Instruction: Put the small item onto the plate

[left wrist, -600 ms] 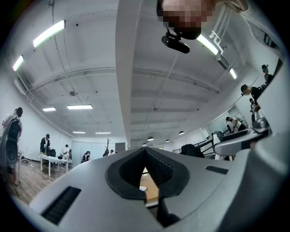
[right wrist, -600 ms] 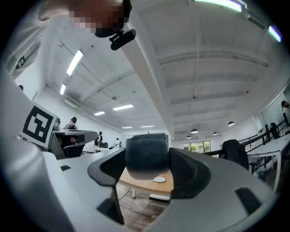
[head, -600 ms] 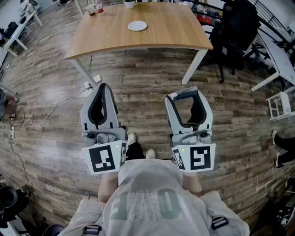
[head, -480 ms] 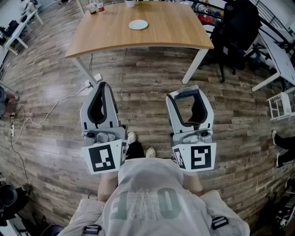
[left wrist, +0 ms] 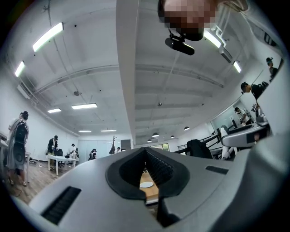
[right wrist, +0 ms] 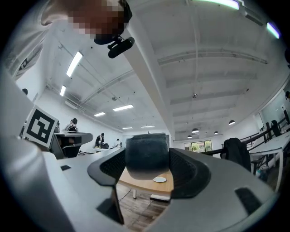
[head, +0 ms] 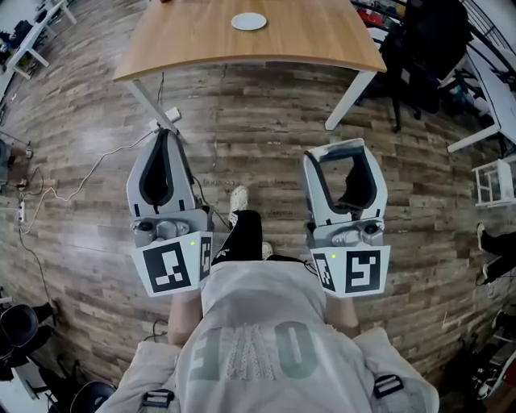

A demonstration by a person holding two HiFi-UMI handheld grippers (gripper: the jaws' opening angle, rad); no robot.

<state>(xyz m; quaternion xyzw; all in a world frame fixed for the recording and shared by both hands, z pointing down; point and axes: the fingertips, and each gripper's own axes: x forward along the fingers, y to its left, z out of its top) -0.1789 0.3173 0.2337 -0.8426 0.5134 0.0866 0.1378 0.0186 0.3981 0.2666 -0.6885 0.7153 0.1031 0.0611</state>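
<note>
A white plate (head: 248, 22) lies on the wooden table (head: 193, 44) far ahead of me; it also shows small between the jaws as plate (left wrist: 146, 184) and plate (right wrist: 159, 179). My right gripper (head: 339, 153) is held at waist height over the floor, its jaws set wide and shut on a dark fuzzy block (head: 355, 189), which spans the gap as the block (right wrist: 146, 153). My left gripper (head: 165, 134) is level with it on the left, tips together, holding nothing; in its own view the left gripper (left wrist: 145, 152) shows only a thin slit.
The table stands on white legs (head: 351, 101). A white cable (head: 89, 187) and a power strip (head: 169, 117) lie on the wood floor at left. A black chair (head: 423, 44) and a white stand (head: 493, 182) are at right. People stand far off in the room.
The table and plate have slid toward the top edge of the head view. Both grippers have spread slightly apart, and a foot has stepped forward between them.
</note>
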